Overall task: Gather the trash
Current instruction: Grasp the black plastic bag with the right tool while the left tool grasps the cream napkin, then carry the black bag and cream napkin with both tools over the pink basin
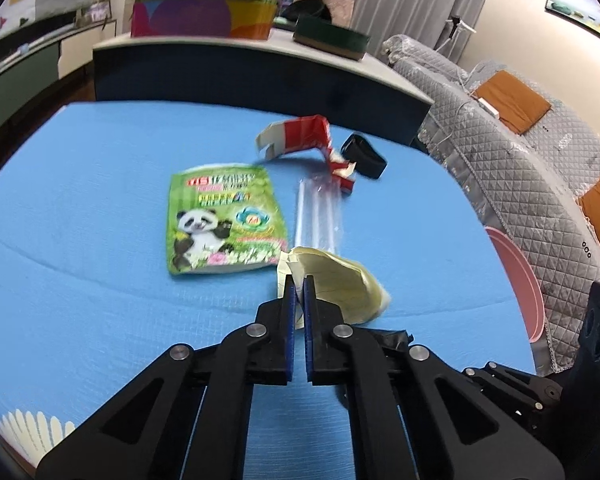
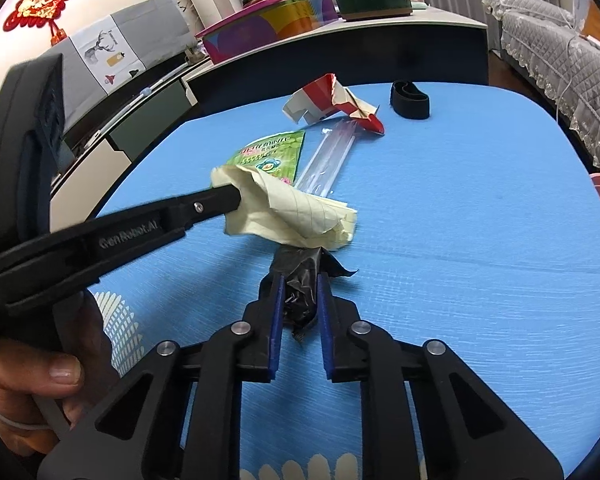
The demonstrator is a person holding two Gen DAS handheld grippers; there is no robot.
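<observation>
- "GenRobot.AI" is moulded on the left gripper [image 2: 236,200], which enters the right wrist view from the left; its jaws are clamped on crumpled yellow lined paper [image 2: 296,216] at frame centre.
- The green panda wrapper [image 1: 224,220] carries blurred, unreadable print.
- Only the right wrist view shows the right gripper [image 2: 299,300] with its jaws closed on black plastic film [image 2: 300,276], and the person's hand [image 2: 24,392] at lower left.
- On the blue mat [image 1: 80,200] beyond: clear plastic sleeve [image 1: 318,216], torn red-and-white carton [image 1: 304,136], black band [image 1: 364,154].
- A pink bin's rim [image 1: 516,280] shows at the right edge.
</observation>
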